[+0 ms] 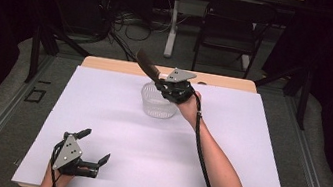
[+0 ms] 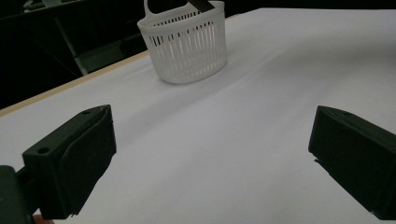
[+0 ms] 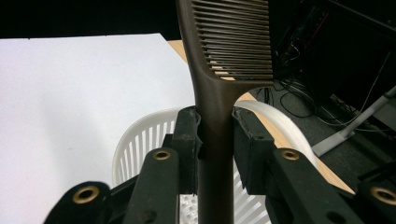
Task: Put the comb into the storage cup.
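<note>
A dark brown comb (image 3: 219, 70) stands between my right gripper's (image 3: 215, 135) jaws, which are shut on its handle; its toothed end points up and away. In the high view the right gripper (image 1: 160, 83) holds the comb (image 1: 147, 63) just over the far rim of a small white slotted basket (image 1: 158, 103) at the table's far middle. The basket (image 3: 135, 140) lies directly below the jaws. My left gripper (image 1: 94, 146) rests near the front left of the table, jaws wide open with nothing between them (image 2: 212, 154); the basket (image 2: 187, 44) is far ahead of it.
A white sheet (image 1: 156, 142) covers the table; a strip of wooden edge (image 1: 108, 64) shows at the far side. Beyond the table stand a dark chair (image 1: 230, 28), a table leg and cables on the floor.
</note>
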Demonstrator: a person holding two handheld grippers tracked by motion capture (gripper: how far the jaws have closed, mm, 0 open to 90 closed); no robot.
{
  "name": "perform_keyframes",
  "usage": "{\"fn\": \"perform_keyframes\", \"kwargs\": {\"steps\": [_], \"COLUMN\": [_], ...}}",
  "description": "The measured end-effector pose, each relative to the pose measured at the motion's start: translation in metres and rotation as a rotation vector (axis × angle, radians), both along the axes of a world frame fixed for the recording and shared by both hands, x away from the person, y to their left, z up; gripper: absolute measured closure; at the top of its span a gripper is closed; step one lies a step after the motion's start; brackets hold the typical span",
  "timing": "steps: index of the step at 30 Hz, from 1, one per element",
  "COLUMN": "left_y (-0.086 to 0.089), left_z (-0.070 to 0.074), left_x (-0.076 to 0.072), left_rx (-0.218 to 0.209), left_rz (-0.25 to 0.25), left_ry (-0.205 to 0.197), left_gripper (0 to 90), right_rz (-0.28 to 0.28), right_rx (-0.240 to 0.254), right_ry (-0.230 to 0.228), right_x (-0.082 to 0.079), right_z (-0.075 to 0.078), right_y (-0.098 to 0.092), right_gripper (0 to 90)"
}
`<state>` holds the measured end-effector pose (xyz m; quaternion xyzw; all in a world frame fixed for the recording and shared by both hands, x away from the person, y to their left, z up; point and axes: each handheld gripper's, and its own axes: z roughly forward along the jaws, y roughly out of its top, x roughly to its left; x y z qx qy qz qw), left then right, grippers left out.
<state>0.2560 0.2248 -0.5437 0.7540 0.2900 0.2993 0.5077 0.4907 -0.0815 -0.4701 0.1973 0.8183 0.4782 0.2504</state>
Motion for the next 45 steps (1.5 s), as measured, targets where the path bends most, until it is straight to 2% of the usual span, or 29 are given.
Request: {"fn": "perform_keyframes", "kwargs": {"steps": [19, 45], "left_y": [0.0, -0.001], "left_z": [0.0, -0.001], "left_x": [0.0, 0.0], "left_rx": [-0.002, -0.004], "left_rz": [-0.003, -0.003], "left_ry": [0.001, 0.004], "left_gripper": [1.1, 1.1], "right_rz": [0.003, 0.02], "right_rx": [-0.019, -0.082], "right_ry": [0.028, 0.067], "right_x": [0.002, 0.003], "right_z": [-0.008, -0.015], "right_y": [0.0, 0.002], "right_gripper": [72.1, 72.0]}}
